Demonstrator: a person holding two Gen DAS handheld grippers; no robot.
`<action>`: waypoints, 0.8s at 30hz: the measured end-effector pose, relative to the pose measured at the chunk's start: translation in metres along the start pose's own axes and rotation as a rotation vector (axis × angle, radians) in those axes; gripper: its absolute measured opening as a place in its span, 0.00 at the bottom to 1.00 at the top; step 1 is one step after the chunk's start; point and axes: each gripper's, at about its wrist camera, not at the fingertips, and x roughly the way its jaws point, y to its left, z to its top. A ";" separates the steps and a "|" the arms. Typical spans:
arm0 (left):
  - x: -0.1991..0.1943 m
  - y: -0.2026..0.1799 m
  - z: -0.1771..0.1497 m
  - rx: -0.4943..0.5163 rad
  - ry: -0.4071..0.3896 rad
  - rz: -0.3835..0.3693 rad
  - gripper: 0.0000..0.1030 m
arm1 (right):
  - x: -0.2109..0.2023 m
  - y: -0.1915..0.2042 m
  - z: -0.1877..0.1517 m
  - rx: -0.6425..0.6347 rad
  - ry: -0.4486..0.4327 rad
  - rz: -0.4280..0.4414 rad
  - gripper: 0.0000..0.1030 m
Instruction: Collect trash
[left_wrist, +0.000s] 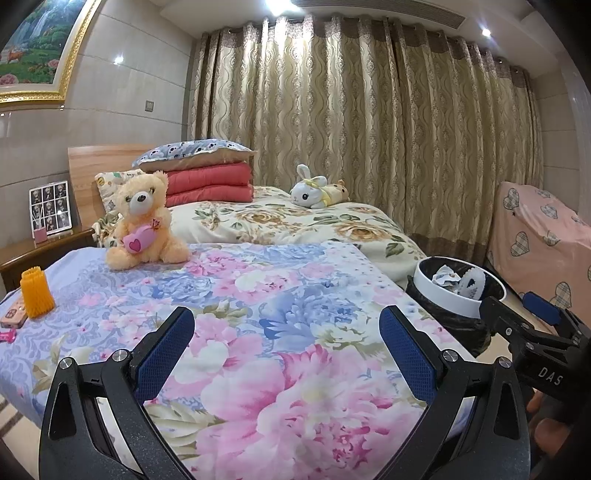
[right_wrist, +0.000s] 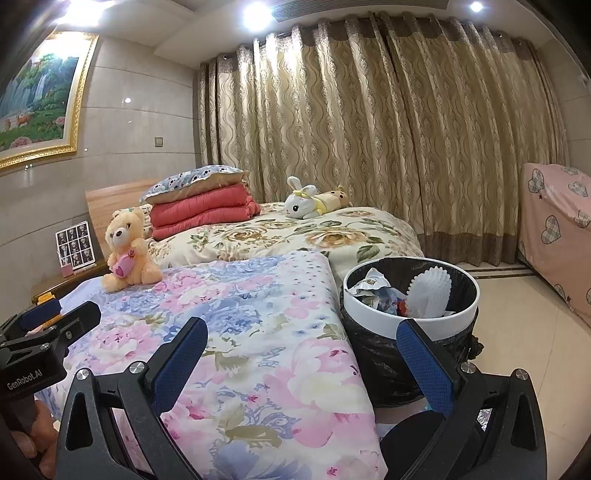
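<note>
Both tongs, the left tongs (left_wrist: 286, 354) and the right tongs (right_wrist: 301, 363), are wide and hold nothing. The trash bin (right_wrist: 410, 325) stands on the floor, right beside the bed (right_wrist: 258, 332), so trash (right_wrist: 430, 293) drops in easily. An orange thing (left_wrist: 36, 293) sits far left.

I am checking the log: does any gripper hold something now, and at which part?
Nothing is held. The left gripper and the right gripper both stand open, with only the floral bedcover showing between their fingers.
</note>
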 end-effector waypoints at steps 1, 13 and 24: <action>0.000 0.000 0.000 0.001 0.000 -0.001 1.00 | -0.001 0.001 0.000 0.001 0.000 0.001 1.00; 0.000 -0.006 -0.001 0.006 0.010 -0.014 1.00 | -0.001 0.000 0.000 0.004 0.002 0.003 1.00; -0.001 -0.005 -0.001 0.002 0.012 -0.018 1.00 | -0.003 0.002 0.000 0.008 0.005 0.006 1.00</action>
